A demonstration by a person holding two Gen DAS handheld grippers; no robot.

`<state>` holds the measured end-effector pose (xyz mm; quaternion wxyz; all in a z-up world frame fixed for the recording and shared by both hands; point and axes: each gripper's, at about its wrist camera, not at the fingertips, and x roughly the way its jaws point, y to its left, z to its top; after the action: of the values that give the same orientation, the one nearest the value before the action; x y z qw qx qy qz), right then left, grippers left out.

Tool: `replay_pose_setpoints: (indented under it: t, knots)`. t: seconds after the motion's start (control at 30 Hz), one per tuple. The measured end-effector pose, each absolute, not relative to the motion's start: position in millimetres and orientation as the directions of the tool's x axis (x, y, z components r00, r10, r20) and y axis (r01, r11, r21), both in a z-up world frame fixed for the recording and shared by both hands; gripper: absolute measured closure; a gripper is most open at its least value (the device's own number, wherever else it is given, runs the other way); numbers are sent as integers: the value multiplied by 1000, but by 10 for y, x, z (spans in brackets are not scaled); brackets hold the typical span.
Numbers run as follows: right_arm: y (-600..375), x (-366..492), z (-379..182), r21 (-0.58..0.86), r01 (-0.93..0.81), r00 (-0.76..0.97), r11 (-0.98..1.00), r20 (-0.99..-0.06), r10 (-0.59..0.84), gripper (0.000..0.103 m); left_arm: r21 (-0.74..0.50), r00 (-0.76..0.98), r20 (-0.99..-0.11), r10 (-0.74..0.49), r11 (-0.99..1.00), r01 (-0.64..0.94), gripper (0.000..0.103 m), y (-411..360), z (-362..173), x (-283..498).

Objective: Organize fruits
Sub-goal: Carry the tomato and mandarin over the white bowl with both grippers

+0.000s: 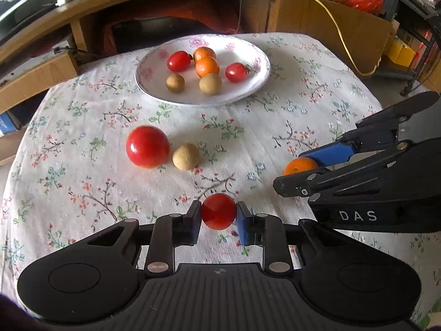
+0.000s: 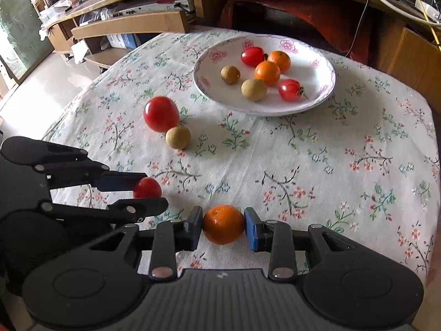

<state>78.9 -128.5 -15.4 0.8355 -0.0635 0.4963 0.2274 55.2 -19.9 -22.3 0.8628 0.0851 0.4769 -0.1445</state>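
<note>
My left gripper (image 1: 218, 215) is shut on a small red tomato (image 1: 218, 211), low over the floral tablecloth; the tomato also shows in the right wrist view (image 2: 147, 188). My right gripper (image 2: 223, 226) is shut on a small orange (image 2: 223, 224), seen in the left wrist view (image 1: 300, 165) to the right of my left gripper. A white floral plate (image 1: 256, 80) at the far side holds two tomatoes, two oranges and two tan longans. A larger tomato (image 1: 148, 146) and a longan (image 1: 186, 156) touch each other on the cloth before the plate.
The table (image 2: 330, 151) is round with a floral cloth. Wooden shelving (image 1: 38, 77), cardboard boxes (image 1: 325, 27) and cables stand behind it. The table edge falls off left and right.
</note>
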Motion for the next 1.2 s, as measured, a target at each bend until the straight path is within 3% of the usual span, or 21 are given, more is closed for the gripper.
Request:
replay_pose_setpoints:
  t: [1.2]
  knots:
    - [-1361, 1126, 143, 111, -357, 529, 927, -794, 299, 70, 118, 617, -780, -106, 943, 312, 72, -352, 40, 946]
